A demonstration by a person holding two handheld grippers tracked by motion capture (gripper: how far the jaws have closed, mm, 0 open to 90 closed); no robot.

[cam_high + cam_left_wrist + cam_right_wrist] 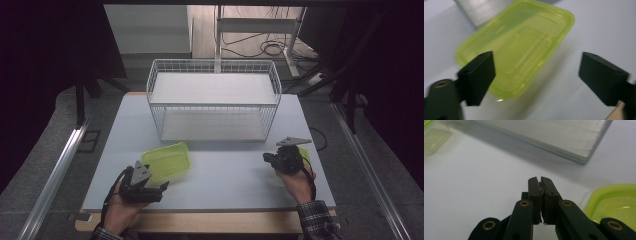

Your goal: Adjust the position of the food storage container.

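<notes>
Green box (166, 160) lies on the table (225, 175), just ahead of the left tool (150, 190), whose jaws stand wide apart and empty, one over the box's near corner. Right tool (270, 159) has its jaws pressed together on nothing; a green lid (616, 202) lies just beside it.

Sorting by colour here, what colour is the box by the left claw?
Translucent yellow-green box; clearest in the left gripper view.
</notes>
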